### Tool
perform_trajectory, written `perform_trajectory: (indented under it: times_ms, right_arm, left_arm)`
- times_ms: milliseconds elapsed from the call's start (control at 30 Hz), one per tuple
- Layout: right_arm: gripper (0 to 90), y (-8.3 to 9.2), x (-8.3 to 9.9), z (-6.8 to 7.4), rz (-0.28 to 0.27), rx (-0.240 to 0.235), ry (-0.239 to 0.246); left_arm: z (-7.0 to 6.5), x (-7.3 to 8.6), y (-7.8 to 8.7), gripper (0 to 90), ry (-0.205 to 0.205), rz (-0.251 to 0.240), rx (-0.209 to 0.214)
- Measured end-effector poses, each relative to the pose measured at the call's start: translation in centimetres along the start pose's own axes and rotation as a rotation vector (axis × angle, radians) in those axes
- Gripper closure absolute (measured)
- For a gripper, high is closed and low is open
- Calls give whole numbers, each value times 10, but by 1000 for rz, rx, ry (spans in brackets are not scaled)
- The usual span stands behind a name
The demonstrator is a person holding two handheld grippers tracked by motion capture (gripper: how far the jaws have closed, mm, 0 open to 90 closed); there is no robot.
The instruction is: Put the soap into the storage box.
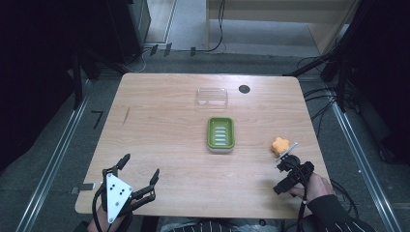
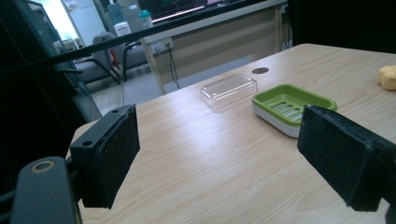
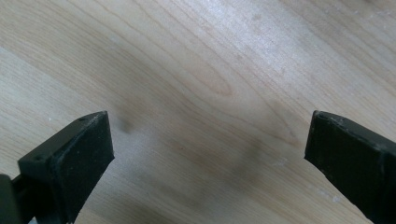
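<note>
Soap sits just beyond your right claw; both claws gape empty, so center it between the pads before closing.

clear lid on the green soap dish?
No, the clear lid lies on the table beyond the green soap dish, apart from it.

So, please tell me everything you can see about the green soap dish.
The soap dish is a rounded rectangle, a bright green tray with a slotted floor set on a white base; it looks like plastic. It sits flat near the middle of the table, empty, nothing touching it. A clear lid lies apart behind it, an orange sponge to its right.
</note>
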State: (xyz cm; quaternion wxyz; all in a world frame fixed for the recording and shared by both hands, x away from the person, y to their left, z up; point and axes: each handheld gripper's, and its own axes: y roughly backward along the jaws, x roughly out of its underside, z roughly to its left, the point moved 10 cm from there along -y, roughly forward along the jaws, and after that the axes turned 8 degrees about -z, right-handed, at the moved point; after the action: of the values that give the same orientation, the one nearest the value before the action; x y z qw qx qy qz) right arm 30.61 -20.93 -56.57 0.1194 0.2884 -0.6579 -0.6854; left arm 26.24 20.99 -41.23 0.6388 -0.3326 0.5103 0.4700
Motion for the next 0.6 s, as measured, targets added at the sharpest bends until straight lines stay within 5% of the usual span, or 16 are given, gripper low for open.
perform_trajectory:
  times_ms: [600]
  right_arm:
    - [12,0,-23,-10,-37,8,-47]
  left_arm:
    - [-1,0,0,130,-5,3,6]
